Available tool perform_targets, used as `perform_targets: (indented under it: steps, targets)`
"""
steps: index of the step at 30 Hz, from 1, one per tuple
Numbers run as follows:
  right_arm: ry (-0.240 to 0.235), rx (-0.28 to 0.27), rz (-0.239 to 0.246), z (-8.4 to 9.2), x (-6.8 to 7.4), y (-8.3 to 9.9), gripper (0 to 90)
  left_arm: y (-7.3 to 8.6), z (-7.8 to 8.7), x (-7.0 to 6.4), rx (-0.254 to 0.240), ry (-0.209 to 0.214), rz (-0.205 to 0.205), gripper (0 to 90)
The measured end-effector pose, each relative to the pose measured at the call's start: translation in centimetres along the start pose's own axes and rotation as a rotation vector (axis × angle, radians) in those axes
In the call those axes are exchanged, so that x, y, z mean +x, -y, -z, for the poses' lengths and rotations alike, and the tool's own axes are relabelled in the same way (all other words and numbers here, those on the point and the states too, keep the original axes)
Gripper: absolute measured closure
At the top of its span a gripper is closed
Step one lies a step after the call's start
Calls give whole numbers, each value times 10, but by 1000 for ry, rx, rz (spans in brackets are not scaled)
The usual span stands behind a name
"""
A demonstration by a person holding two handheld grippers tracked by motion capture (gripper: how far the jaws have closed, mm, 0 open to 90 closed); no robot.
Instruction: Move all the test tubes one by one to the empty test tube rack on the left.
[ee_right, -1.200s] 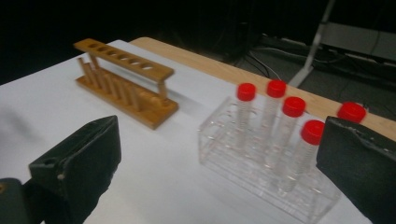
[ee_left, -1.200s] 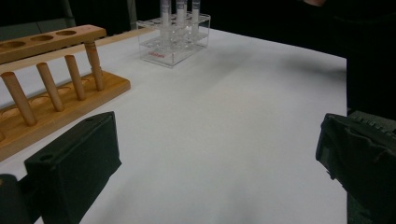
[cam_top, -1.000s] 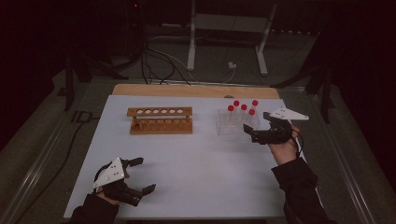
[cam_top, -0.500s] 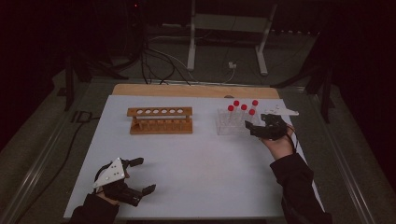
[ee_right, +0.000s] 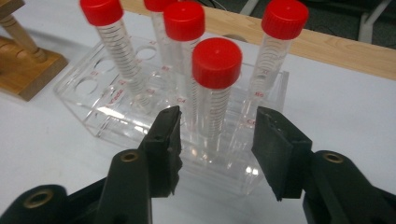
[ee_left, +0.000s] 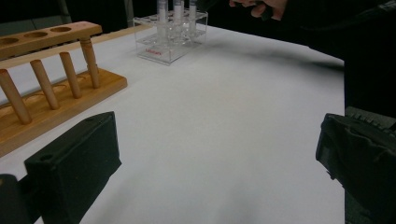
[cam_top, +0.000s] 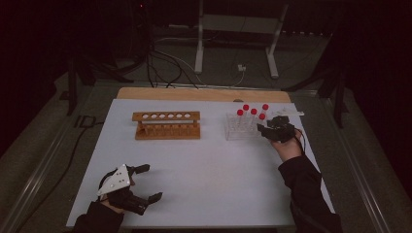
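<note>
At the right of centre in the high view, the right gripper [cam_top: 265,130] is being held against the near right corner of the clear tube rack [cam_top: 234,132], which is standing on the white table [cam_top: 214,170]. In the right gripper view its jaws have just been closing and are bracketing the nearest red-capped tube [ee_right: 214,88], which is seated upright in the rack; gaps are being left on both sides, so nothing is being gripped. At the lower left of the high view, the left gripper [cam_top: 145,183] is being rested with jaws spread wide and empty. The wooden rack [cam_top: 166,125] is standing left of the clear one, well apart.
</note>
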State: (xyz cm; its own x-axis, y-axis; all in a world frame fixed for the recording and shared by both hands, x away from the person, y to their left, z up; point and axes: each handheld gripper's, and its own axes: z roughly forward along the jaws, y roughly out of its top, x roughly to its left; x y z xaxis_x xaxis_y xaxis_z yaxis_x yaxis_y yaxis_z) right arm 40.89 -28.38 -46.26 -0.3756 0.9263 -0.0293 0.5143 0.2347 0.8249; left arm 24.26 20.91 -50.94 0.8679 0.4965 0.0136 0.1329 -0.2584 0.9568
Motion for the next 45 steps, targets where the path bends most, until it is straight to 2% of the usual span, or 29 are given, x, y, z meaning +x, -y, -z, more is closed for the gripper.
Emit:
perform_targets:
  steps: [4, 9, 12, 21, 35, 45]
  targets:
    - [2, 9, -5, -6, -2, -2, 603, 0, 0, 0, 0, 1, 1, 4]
    - [-4, 5, -2, -10, -1, -3, 636, 0, 0, 0, 0, 1, 3, 4]
    - [-8, 8, 3, -13, 1, -4, 717, 0, 0, 0, 1, 0, 2, 4]
    - [-7, 12, 10, -13, 4, -5, 745, 0, 0, 0, 0, 0, 2, 4]
    - [-16, -25, 7, 9, 3, -21, 746, 0, 0, 0, 1, -1, 4, 4]
    - [-25, -59, 32, 33, 8, -34, 747, 0, -1, 1, 4, -1, 6, 4]
